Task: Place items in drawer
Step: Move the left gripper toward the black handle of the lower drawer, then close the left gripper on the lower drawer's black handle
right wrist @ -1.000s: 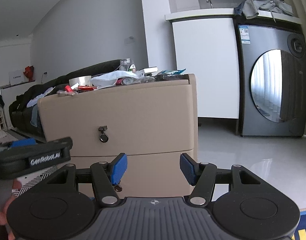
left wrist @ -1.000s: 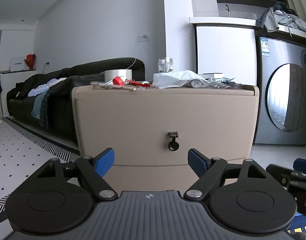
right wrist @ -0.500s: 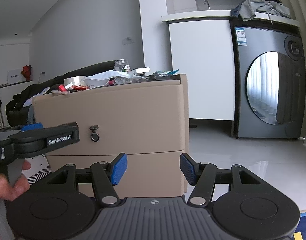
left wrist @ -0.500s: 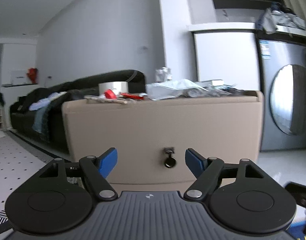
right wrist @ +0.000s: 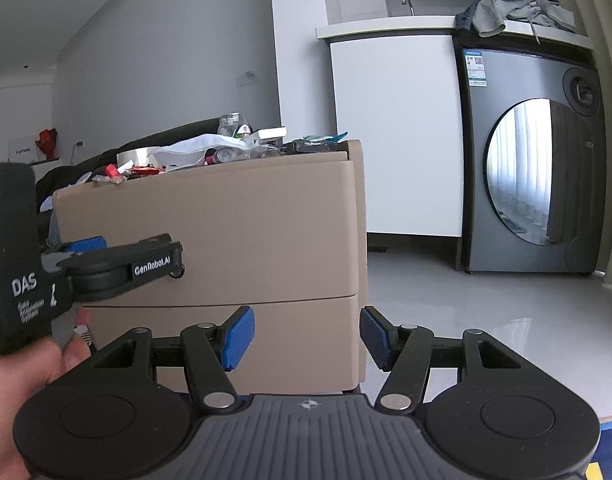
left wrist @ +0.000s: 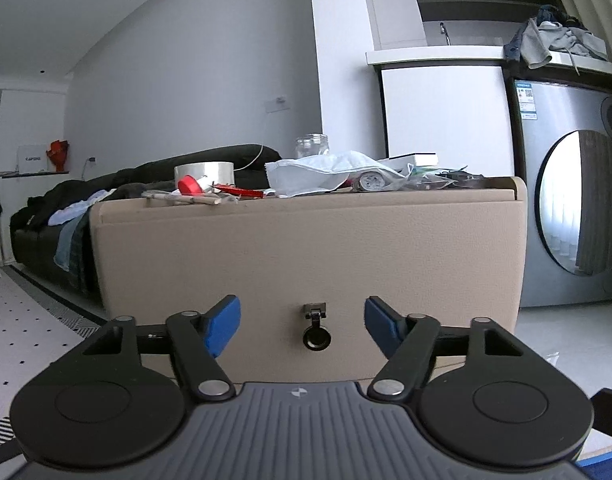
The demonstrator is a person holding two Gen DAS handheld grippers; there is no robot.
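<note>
Beige drawer (left wrist: 306, 260) handle (left wrist: 316, 330) sits centred ahead of the released left gripper (left wrist: 302, 322); right gripper (right wrist: 307, 337) released.

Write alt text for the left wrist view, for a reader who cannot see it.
The open left hand-held gripper points at the ring pull of a closed beige drawer, the pull framed between its blue fingertips. The cabinet top holds a tape roll, face mask and glass jar; a washing machine stands to the right.
</note>
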